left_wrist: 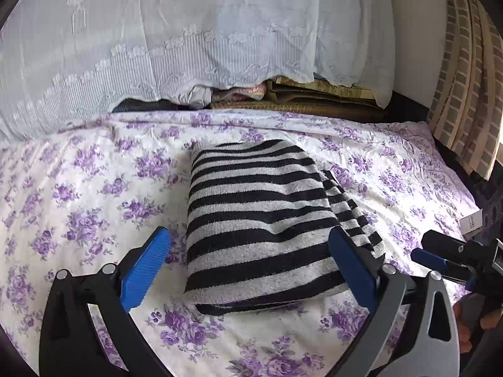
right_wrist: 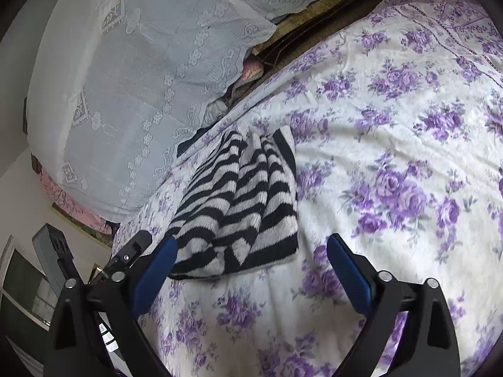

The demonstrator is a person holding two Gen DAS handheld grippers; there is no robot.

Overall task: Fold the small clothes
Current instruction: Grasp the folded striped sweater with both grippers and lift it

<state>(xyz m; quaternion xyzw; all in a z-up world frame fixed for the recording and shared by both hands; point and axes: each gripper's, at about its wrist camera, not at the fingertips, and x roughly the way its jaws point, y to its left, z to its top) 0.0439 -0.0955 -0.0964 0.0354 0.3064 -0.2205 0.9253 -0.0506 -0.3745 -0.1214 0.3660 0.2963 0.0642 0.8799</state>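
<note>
A folded black-and-white striped garment [left_wrist: 261, 220] lies on the floral bed sheet [left_wrist: 78, 188]. My left gripper [left_wrist: 251, 251] is open, its blue fingers [left_wrist: 147, 267] standing either side of the garment's near end, not clamped on it. In the right wrist view the same garment [right_wrist: 242, 207] lies ahead and left. My right gripper [right_wrist: 251, 264] is open and empty just above the sheet [right_wrist: 393, 157], its left finger beside the garment's near corner. The right gripper also shows at the right edge of the left wrist view [left_wrist: 440, 257].
A white lace cover [left_wrist: 157, 40] hangs over stacked things behind the bed. Folded mats [left_wrist: 314, 97] lie under it. A brick-patterned curtain [left_wrist: 465, 78] hangs at the right. A white tag [left_wrist: 471, 223] lies at the bed's right edge.
</note>
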